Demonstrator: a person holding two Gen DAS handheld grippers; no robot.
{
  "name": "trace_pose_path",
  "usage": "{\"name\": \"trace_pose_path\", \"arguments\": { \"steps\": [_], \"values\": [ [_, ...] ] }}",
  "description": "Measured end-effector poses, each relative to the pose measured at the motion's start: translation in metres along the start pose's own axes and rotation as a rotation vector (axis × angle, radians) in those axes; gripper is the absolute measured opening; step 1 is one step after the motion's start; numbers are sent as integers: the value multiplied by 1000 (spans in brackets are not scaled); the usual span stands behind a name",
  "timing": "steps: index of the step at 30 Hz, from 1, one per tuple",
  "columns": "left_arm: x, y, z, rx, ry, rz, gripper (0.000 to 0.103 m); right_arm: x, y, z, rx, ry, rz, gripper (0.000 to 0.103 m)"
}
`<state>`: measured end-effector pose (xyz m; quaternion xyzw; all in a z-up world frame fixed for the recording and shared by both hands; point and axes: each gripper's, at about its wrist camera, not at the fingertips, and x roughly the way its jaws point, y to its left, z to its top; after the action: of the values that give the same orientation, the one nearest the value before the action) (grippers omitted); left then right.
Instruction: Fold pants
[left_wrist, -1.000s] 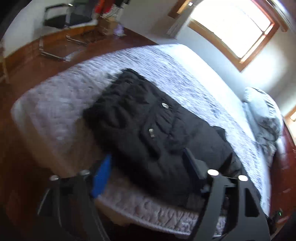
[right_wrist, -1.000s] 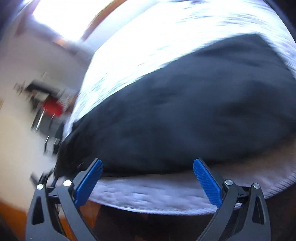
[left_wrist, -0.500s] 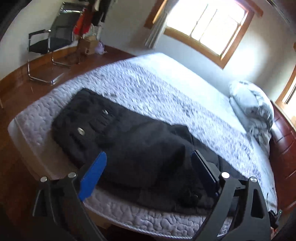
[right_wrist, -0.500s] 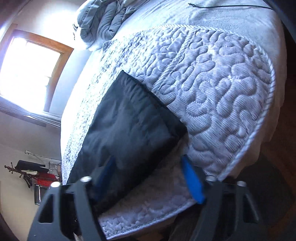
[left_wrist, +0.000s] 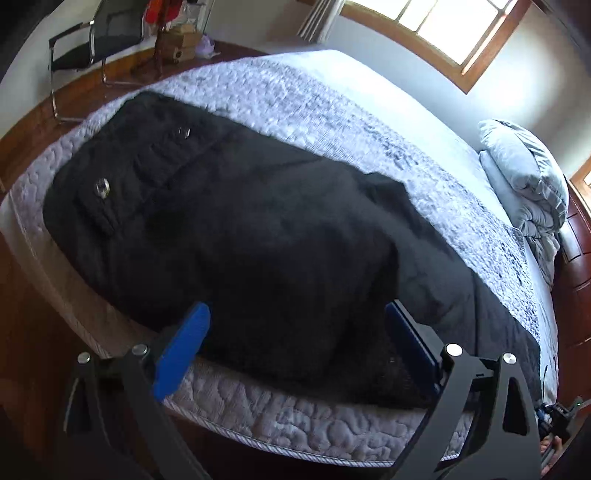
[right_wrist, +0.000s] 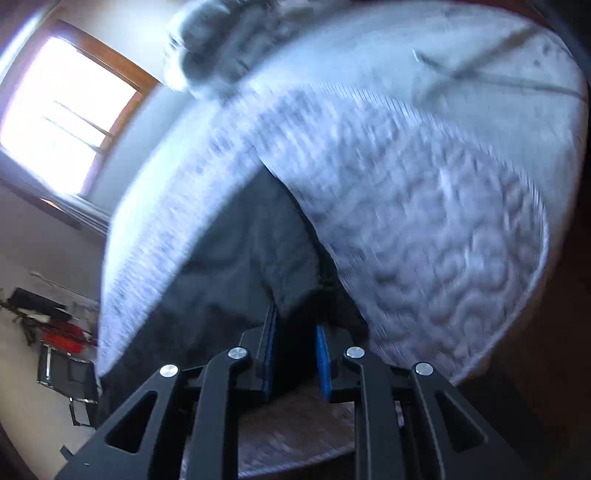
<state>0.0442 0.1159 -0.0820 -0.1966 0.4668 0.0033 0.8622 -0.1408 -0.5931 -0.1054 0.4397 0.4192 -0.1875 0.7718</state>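
Note:
Black pants (left_wrist: 236, 236) lie spread along the near edge of a grey quilted bed (left_wrist: 332, 110), waistband with metal buttons at the left. My left gripper (left_wrist: 295, 332) is open, its blue pads on either side of the near edge of the pants at mid-leg. In the right wrist view the pants (right_wrist: 236, 258) run away to the left. My right gripper (right_wrist: 293, 343) is nearly closed, pinching the dark cuff end of the pants at the bed's edge; the view is blurred.
A rumpled grey duvet (left_wrist: 528, 184) lies at the head of the bed. A black chair (left_wrist: 96, 40) and a cardboard box (left_wrist: 177, 48) stand on the wooden floor beyond the bed. A thin cable (right_wrist: 498, 74) lies on the mattress. A window (left_wrist: 443, 26) is behind.
My right gripper has closed from wide open onto the cuff end of the pants. My left gripper has moved closer over the near edge of the pants and stays open.

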Motion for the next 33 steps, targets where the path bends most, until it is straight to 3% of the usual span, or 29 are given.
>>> {"name": "trace_pose_path", "arguments": {
  "steps": [5,7,9,13,15,21,23,26,29,33],
  "values": [
    [-1,9,-2,-18,-3,-4,95,-21,24,-17,-94,-62,-46,74],
    [-14,8,0,-4,-58,-10,95,-33,44,-25,-153,-84,-76,76],
    [-28,2,3,34,-111,-27,95,-39,60,-34,-183,-79,-49,76],
    [-29,-15,6,142,-148,-44,99,-31,98,-55,-217,5,107,78],
    [-15,-19,5,188,-121,-36,99,-20,127,-70,-264,73,186,79],
    [42,-1,3,287,54,70,99,8,162,-89,-318,132,183,80],
    [37,-3,5,298,44,68,99,7,158,-87,-272,114,196,87],
    [19,-9,0,315,-17,81,99,-9,148,-82,-237,15,257,91],
    [-5,-20,-7,329,-135,48,100,-50,159,-85,-342,-198,306,100],
    [-55,-40,-25,322,-441,-89,100,-96,187,-99,-547,-451,295,100]
  ]
}}
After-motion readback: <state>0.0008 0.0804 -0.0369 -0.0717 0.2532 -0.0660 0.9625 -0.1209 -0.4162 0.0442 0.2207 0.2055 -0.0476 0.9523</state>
